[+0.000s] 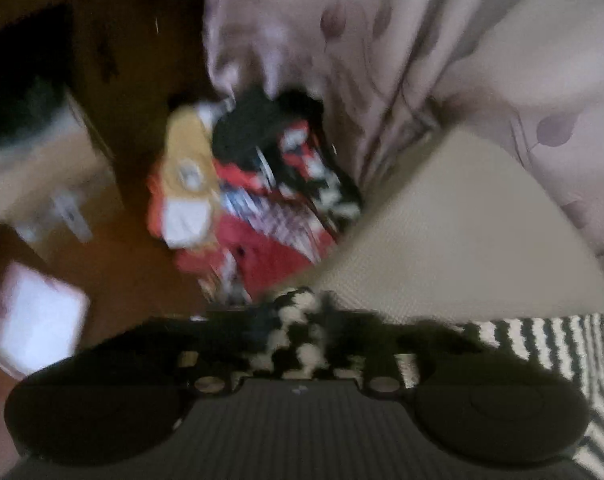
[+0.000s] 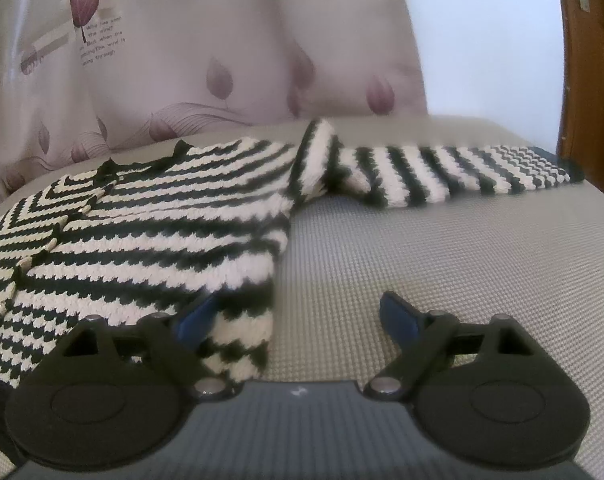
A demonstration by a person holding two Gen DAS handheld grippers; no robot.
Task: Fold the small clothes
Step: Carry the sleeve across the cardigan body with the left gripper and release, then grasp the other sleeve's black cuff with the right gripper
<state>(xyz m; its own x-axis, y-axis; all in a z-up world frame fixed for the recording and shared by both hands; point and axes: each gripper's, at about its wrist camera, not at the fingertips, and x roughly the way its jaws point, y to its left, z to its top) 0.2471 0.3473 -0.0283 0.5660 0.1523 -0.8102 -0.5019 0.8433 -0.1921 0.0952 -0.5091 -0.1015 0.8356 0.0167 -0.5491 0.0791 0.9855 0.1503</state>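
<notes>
Lying under spread right fingers (image 2: pixel 398 316), striped sweater (image 2: pixel 150 232)

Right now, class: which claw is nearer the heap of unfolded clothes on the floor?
Left. The left claw, shut on the striped cardigan, overlooks the heap. The right claw hangs open over the cardigan's hem; no heap shows there.

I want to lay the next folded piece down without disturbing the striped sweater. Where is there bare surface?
The grey textured surface is bare right of the striped sweater body and in front of its outstretched sleeve, where the right hand-held gripper hangs open. The left side is crowded: sweater body, and beyond the edge a clothes pile by the left hand-held gripper.
</notes>
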